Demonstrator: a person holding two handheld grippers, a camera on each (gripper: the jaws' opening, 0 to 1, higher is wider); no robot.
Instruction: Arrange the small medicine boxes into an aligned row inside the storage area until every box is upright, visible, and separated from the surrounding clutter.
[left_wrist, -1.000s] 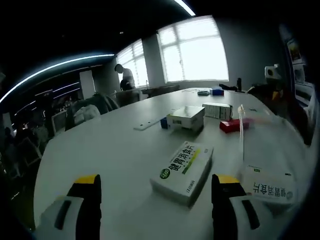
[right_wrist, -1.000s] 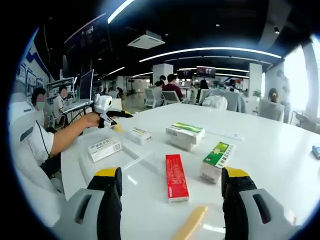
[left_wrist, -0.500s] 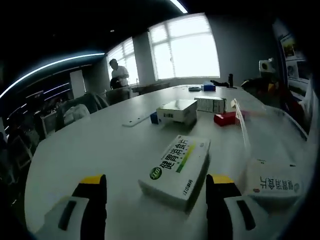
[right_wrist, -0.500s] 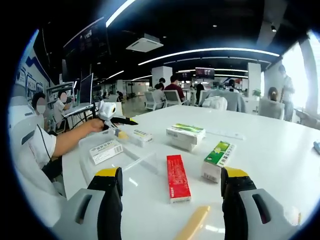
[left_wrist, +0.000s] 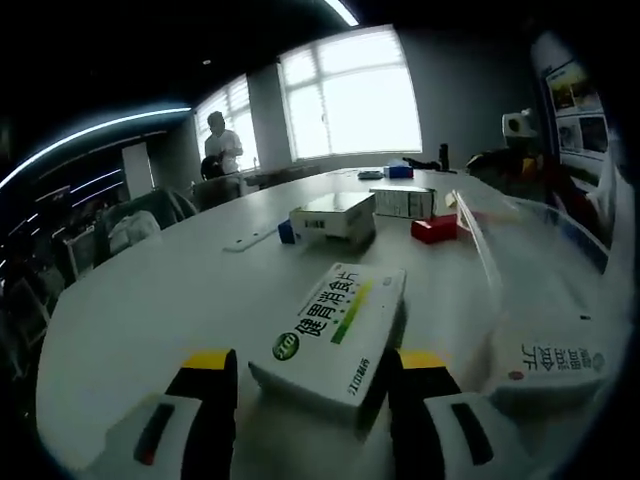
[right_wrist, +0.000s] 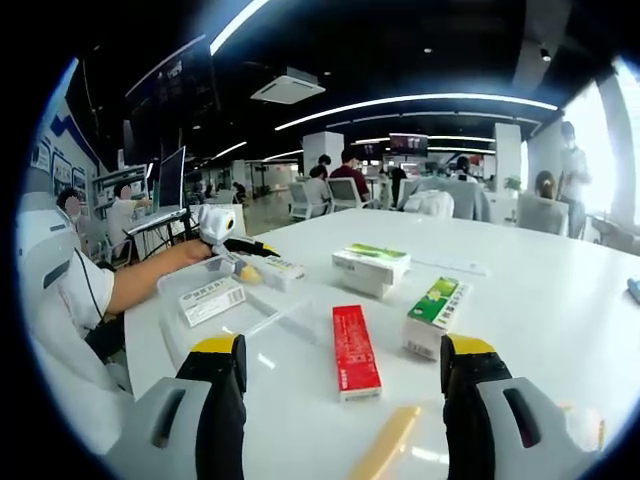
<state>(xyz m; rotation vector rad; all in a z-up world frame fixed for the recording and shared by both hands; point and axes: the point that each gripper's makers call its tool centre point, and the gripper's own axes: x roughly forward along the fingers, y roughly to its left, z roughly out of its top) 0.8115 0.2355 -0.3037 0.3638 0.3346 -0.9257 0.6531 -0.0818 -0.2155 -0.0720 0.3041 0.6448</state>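
**Left gripper straddles a green-striped box; right gripper hangs wide above the red box**

In the left gripper view, the left gripper (left_wrist: 312, 380) sits low over the white table (left_wrist: 150, 290) with its yellow-tipped jaws on either side of the near end of a white medicine box with a green stripe (left_wrist: 332, 330). The box lies flat between them; whether the jaws actually press on it cannot be told. Just right of that box a clear plastic tray (left_wrist: 520, 250) stands on the table, and a white box with red print (left_wrist: 550, 365) lies flat inside its near end. Beyond the green-striped box lie a larger white box (left_wrist: 333, 215), a white box with dark print (left_wrist: 402, 202) and a small red box (left_wrist: 433, 229), all flat and apart from one another.

In the right gripper view, the right gripper (right_wrist: 340, 365) hovers with jaws spread wide and nothing between them. Ahead of it a long red box (right_wrist: 354, 350) lies flat on the table. Right of the red box is a green-and-white box (right_wrist: 434, 316); beyond it, a white box with a green top (right_wrist: 371, 268). Left of the red box sits the clear tray (right_wrist: 215, 310) with a white box (right_wrist: 211, 300) lying in it. A person's hand (right_wrist: 190, 255) holds the other gripper (right_wrist: 232, 250) at the tray's far side. A yellow strip (right_wrist: 385, 445) lies nearest the camera.
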